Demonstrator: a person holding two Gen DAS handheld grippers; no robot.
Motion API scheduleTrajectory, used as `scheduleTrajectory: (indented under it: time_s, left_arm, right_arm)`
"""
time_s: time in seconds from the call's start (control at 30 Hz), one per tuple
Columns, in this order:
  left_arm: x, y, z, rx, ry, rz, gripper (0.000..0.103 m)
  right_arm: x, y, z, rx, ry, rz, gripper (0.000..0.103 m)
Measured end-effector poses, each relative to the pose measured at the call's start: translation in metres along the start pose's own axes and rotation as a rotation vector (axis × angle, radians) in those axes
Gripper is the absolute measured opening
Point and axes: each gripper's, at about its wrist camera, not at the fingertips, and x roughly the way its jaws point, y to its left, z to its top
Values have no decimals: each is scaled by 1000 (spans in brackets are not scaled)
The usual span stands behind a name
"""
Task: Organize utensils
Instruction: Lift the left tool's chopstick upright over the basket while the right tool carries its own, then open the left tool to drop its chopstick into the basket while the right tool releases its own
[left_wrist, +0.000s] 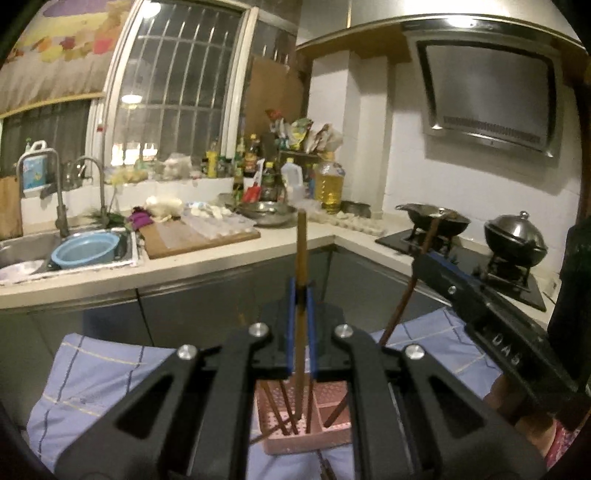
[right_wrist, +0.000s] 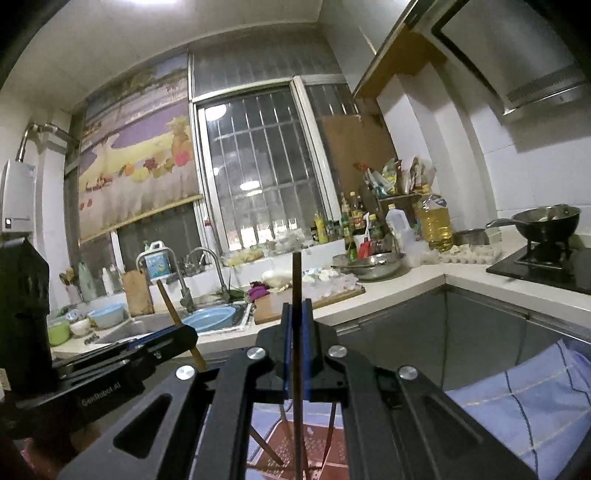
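Left gripper (left_wrist: 302, 295) clamped on upright brown chopstick (left_wrist: 301, 254), pink holder (left_wrist: 306, 424) at 6 o'clock; right gripper (right_wrist: 296, 317) clamped on dark chopstick (right_wrist: 296, 280).

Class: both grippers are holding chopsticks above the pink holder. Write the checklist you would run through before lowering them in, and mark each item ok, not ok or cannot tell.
1. Left gripper shut on its chopstick: ok, the stick stands upright between the fingers.
2. Right gripper shut on its chopstick: ok, also upright.
3. Left chopstick's lower end over the holder: ok, it reaches down into the compartment with the other sticks.
4. Right chopstick's lower end inside a compartment: cannot tell, the tip runs out of view.
5. Grippers apart from each other: ok, a gap shows in both views.
6. Holder steady on the blue cloth: cannot tell, its base is mostly hidden.
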Motion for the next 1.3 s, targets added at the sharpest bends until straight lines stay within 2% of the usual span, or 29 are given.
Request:
scheduleTrajectory:
  time_s: [0.23,0.6,0.83,0.93,1.0,1.03,1.3]
  left_arm:
    - [33,6,-20,6,58,6,5]
    - [55,3,-46,18,120,-2,5]
    - [64,0,-64,33,178,65,6]
    - [59,1,-70,22,191,89,11]
    - [53,1,-72,17,190,110,16]
    - [47,0,-73,18,185,125,17]
    - [-4,-10,-90,4,172,203,20]
  right_arm:
    - [37,-8,-26,8,59,11,5]
    - [45,-10,-50,10,113,5,5]
    - [51,-13,-65,51,196,27,7]
    - [41,-17,-65,100,197,47,14]
    - [28,-18,-63,114,176,48,36]
    - [24,-18,-62,118,167,48,40]
    - [-57,-7,-73,146,103,36,40]
